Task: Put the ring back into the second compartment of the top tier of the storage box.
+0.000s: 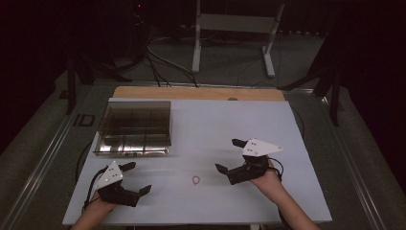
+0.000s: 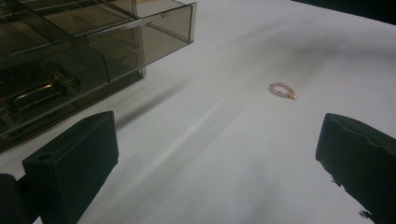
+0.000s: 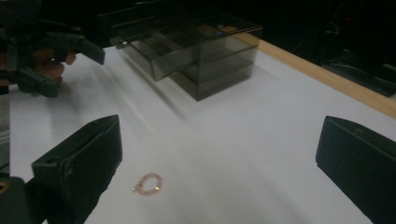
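A white table (image 1: 268, 120) fills the workspace, a strip of bare wood showing along its far edge. At the far left of the table stands a smoked, see-through organizer box (image 1: 134, 128), divided into compartments, with a drawer pulled partly out on the near side. At the near edge a person holds the left gripper (image 1: 136, 178) low over the table, jaws spread wide and empty; the right gripper (image 1: 230, 155), across the table from it, is likewise spread and holds nothing. Between them, well apart from the box, lies a small pink beaded ring (image 1: 196, 180) with a few gold beads, flat on the white surface and untouched. It looks very light and loosely strung, likely to skid or flex under a pinch and to slip from broad black pads. A grip across the band, one jaw on either side of the loop, appears the surest hold; a pinch from above risks pushing it along the smooth surface.
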{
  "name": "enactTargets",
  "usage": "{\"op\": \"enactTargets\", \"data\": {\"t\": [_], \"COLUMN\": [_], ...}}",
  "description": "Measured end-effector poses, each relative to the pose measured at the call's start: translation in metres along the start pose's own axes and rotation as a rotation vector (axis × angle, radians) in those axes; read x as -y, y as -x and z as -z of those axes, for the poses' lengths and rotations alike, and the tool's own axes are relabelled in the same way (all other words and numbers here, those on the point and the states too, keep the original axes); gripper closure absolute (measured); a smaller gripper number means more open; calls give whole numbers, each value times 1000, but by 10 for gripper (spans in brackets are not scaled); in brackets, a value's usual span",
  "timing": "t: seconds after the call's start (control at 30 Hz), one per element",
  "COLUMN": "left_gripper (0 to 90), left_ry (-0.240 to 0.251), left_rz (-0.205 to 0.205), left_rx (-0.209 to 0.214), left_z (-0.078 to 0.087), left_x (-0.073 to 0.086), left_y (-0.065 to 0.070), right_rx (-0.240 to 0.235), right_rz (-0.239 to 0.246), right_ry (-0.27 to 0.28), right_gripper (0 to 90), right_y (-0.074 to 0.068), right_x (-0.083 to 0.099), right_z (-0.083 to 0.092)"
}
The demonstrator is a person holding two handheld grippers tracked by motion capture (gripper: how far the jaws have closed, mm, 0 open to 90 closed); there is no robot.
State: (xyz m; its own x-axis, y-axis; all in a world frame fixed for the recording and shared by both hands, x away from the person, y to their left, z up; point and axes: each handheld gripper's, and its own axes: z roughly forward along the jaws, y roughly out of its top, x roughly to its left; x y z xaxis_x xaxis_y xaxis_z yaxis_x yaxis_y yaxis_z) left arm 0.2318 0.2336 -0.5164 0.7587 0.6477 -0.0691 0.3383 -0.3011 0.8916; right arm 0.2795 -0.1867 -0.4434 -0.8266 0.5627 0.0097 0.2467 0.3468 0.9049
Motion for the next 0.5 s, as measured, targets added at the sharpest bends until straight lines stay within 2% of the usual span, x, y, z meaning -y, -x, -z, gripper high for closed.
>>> {"op": "enactTargets", "data": {"t": [0.13,0.2,0.37,0.5], "left_gripper": [0,0,0,0], "left_ry": [1,1,0,4], "left_rz": [2,2,1,4], "left_rx": [-2,-1,-2,2], "left_z": [0,0,1,1], "left_x": [0,0,0,0], "left_y": [0,0,0,0], "right_rx": [-27,-26,-41,-56], "right_rz": [3,12,-16,-16], "right_ry": [-19,-25,-36,-59], "right_gripper": [8,8,8,8], "right_y": [-4,-5,-4,-7], "right_x": [1,2,4,8], "right_z": [-14,-19,-29,-37]}}
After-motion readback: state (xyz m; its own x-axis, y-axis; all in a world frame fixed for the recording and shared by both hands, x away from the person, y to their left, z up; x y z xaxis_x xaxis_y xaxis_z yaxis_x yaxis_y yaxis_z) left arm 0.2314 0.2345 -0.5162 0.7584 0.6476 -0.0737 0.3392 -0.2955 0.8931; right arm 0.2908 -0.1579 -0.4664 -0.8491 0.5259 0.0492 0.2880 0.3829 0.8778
